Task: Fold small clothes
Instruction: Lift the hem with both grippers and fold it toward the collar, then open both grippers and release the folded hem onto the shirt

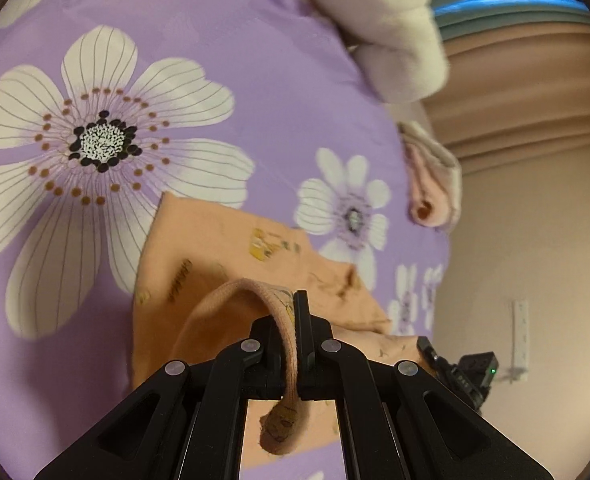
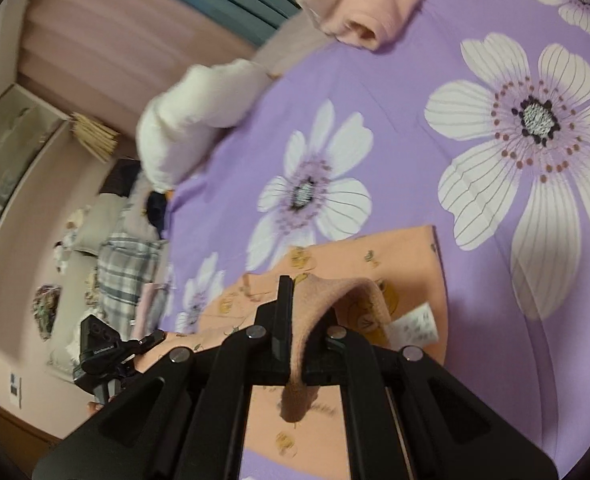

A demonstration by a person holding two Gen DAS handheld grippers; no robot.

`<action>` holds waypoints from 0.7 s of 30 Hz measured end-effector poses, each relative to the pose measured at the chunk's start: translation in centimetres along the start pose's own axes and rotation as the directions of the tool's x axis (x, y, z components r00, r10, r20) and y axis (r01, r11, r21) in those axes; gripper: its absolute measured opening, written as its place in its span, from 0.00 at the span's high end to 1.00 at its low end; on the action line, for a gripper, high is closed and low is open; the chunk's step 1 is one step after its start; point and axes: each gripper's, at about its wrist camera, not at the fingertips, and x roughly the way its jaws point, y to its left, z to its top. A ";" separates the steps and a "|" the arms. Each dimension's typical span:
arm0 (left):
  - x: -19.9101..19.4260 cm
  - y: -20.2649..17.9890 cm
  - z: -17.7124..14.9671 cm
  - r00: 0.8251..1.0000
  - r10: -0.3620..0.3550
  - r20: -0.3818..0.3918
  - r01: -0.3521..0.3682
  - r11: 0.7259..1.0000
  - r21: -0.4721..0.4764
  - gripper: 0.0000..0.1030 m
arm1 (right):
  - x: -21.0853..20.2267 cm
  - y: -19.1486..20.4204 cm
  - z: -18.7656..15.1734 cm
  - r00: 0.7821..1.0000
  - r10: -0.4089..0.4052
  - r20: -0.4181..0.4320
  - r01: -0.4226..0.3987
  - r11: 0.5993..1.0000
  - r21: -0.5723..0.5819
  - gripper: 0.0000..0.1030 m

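On the bed (image 1: 223,40), covered by a purple sheet printed with large white flowers, lies the orange garment (image 1: 231,248), a small printed piece of clothing; most of it rests flat on the sheet near the bed's edge; its ribbed hem is lifted off the sheet at two places. Left tool (image 1: 295,320): clenched on the ribbed hem, the fabric pinched between both black fingers and hanging in a small fold below them. Right tool (image 2: 299,304): likewise clenched on the ribbed hem, the pink-orange band arching out of the jaws to one side; a white care label (image 2: 417,324) shows on the garment just beside this tool. Each wrist view catches part of the other tool at its lower margin, beyond the garment. Along the far edge of the bed sit a folded white garment (image 1: 399,28) and a folded pink garment (image 1: 431,192), both well apart from the orange one. Beyond the bed edge: pink curtains (image 1: 535,92), a plaid cloth (image 2: 129,268) and a wall shelf (image 2: 11,148); both views are blurred.
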 end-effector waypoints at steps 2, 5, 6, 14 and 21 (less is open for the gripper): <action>0.9 0.7 0.7 1.000 0.013 -0.012 -0.013 1.000 -0.028 1.00 | 1.3 -0.6 0.5 0.999 -0.025 -0.026 0.025 1.000 0.019 0.95; 2.1 1.8 1.5 0.999 0.016 -0.044 -0.019 0.997 -0.078 1.00 | 2.6 -1.7 1.3 0.997 -0.039 -0.063 0.043 0.998 0.055 0.94; 2.4 2.2 1.7 0.998 0.012 -0.058 -0.018 0.995 -0.099 1.00 | 3.0 -2.2 1.4 0.996 -0.038 -0.079 0.043 0.996 0.073 0.93; 3.3 2.9 2.4 0.987 -0.040 -0.156 0.014 0.986 -0.164 0.95 | 3.8 -4.1 2.1 0.985 -0.006 -0.173 0.043 0.977 0.211 0.66; 3.9 4.6 3.6 0.976 -0.188 -0.106 0.140 0.924 -0.357 0.89 | 4.5 -6.0 3.1 0.976 0.092 -0.198 -0.003 0.913 0.409 0.63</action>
